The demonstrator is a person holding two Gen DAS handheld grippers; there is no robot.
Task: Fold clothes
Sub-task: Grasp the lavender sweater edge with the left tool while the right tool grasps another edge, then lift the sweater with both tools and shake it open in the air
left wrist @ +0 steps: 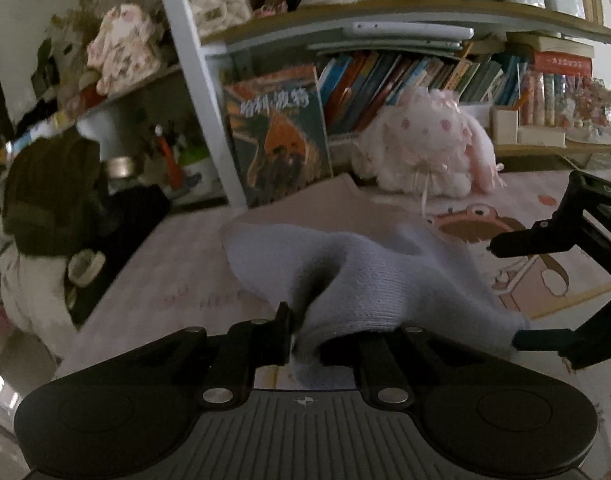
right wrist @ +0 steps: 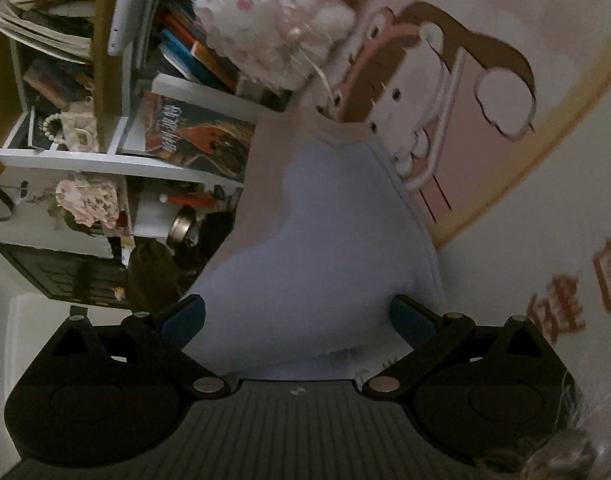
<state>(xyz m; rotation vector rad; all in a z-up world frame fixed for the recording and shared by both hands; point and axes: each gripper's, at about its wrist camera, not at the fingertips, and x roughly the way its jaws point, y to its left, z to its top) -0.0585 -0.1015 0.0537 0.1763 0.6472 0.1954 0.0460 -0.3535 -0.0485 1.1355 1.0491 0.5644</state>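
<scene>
A: Status on the fold?

B: Left gripper (left wrist: 301, 330) is pinched on a bunched edge of the pale blue knit sock (left wrist: 369, 276); cloth is lifted into a ridge above the patterned desk mat (left wrist: 173, 264). Far end of the sock trails toward the pink folded paper (left wrist: 325, 204) by the plush rabbit (left wrist: 425, 148).

A: Right side?

B: Right gripper (right wrist: 297, 320) has its jaws spread wide, straddling the sock (right wrist: 317, 240) but not clamping. In the left view its fingers (left wrist: 545, 336) sit at the sock's right edge, one above, one below the cloth line.

A: So which step?

B: My read: mid-fold, one end raised by the left, right positioned to take the other edge. It could equally be the right having just let go. One frame won't settle that.

A: What does a next move need?

B: If the right grabs: close on the edge only, not the mat. Knit is soft and stretchy, so keep tension low and both corners level, or the fold lands skewed. Left view is motion-blurred, so the exact contact is unclear.
</scene>
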